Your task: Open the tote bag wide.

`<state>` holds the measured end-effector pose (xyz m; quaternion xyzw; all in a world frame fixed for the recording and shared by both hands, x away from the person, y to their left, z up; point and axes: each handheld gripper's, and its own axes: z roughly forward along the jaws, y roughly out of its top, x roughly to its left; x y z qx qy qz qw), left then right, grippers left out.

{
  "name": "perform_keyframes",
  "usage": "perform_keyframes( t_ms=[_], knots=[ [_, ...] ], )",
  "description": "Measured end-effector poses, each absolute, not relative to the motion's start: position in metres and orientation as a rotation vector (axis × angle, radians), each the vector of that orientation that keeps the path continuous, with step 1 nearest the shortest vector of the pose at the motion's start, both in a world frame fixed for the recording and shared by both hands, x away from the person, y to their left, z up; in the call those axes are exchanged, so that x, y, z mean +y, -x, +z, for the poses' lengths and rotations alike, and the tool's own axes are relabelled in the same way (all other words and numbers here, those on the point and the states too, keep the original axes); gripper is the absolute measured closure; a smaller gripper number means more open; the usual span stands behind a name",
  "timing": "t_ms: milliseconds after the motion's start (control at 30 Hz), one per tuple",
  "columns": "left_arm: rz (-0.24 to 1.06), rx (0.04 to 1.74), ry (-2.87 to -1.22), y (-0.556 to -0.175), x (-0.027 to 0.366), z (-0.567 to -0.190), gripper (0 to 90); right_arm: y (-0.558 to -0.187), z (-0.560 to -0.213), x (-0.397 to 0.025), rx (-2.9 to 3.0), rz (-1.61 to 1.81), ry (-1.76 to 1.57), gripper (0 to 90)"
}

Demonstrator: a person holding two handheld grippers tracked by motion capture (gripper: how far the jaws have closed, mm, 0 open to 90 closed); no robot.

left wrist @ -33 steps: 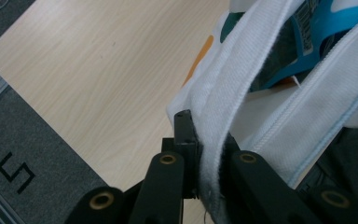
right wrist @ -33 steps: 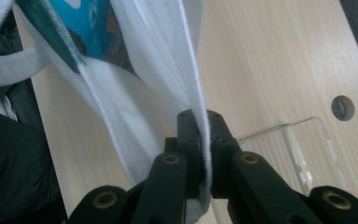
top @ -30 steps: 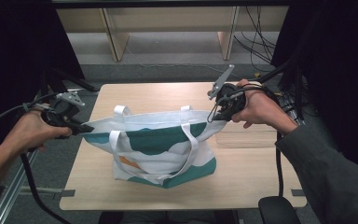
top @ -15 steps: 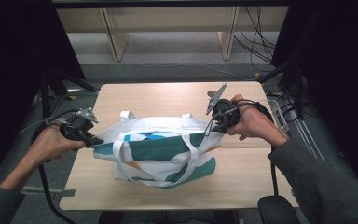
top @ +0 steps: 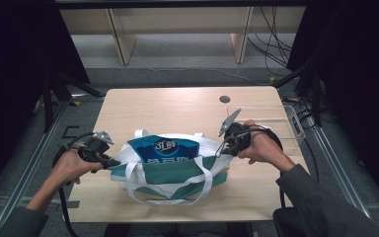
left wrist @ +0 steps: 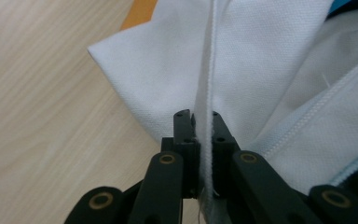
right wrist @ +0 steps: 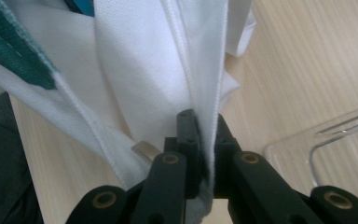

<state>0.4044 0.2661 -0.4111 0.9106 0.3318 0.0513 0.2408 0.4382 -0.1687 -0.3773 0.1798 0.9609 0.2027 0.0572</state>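
A white and teal tote bag [top: 170, 173] lies on the wooden table [top: 177, 106] near its front edge, mouth held apart. A blue packet [top: 164, 149] with white lettering sticks out of the bag's mouth. My left gripper [top: 112, 161] is shut on the bag's left side seam [left wrist: 204, 93], the white cloth pinched between its jaws. My right gripper [top: 222, 148] is shut on the bag's right side seam [right wrist: 205, 88]. The white handles [top: 168, 195] hang over the bag's front. In the right gripper view teal cloth [right wrist: 14, 51] shows at the left.
A clear plastic tray [top: 291, 123] sits at the table's right edge, its corner [right wrist: 326, 140] close to my right gripper. A round cable hole [top: 224, 99] is in the tabletop at the back. Shelves and cables stand behind the table. The far half of the tabletop is bare wood.
Both grippers have pulled the bag toward the front edge. The bag's mouth has spread and the blue packet now shows at its top.
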Motion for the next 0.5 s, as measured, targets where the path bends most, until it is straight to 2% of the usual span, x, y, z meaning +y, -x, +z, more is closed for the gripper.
perform_keyframes(
  t_ms=[500],
  knots=[
    [0.121, 0.968, -2.446, -0.407, 0.264, -0.464, 85.3, -0.431, -0.442, -0.172, 2.873, 0.757, -0.686, 86.5]
  ],
)
